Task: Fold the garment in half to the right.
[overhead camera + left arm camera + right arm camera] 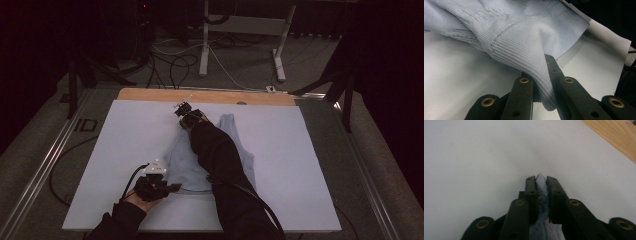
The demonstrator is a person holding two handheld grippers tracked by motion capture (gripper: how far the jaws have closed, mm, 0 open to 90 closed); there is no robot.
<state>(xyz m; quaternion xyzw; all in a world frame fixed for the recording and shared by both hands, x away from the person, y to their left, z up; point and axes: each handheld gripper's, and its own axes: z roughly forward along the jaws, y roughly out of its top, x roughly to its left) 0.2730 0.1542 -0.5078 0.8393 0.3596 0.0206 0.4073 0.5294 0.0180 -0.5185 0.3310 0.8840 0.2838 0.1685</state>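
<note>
A pale blue knitted garment (pixel 235 150) lies on the white board (pixel 125 150) in the high view, partly under the person's right forearm. My left gripper (pixel 172 188) sits at the garment's near left corner and is shut on its ribbed hem (pixel 541 82), which bunches up between the jaws. My right gripper (pixel 181 107) reaches to the far edge of the garment, near the board's back. It is shut on a fold of the same blue knit (pixel 542 187), pinched between the two black jaws over bare white board.
A strip of wooden tabletop (pixel 210 95) shows behind the white board, also as the wooden tabletop (pixel 616 135) in the right gripper view. Metal rails (pixel 45 165) run along both sides. Cables and a white table frame (pixel 205 45) lie on the floor beyond.
</note>
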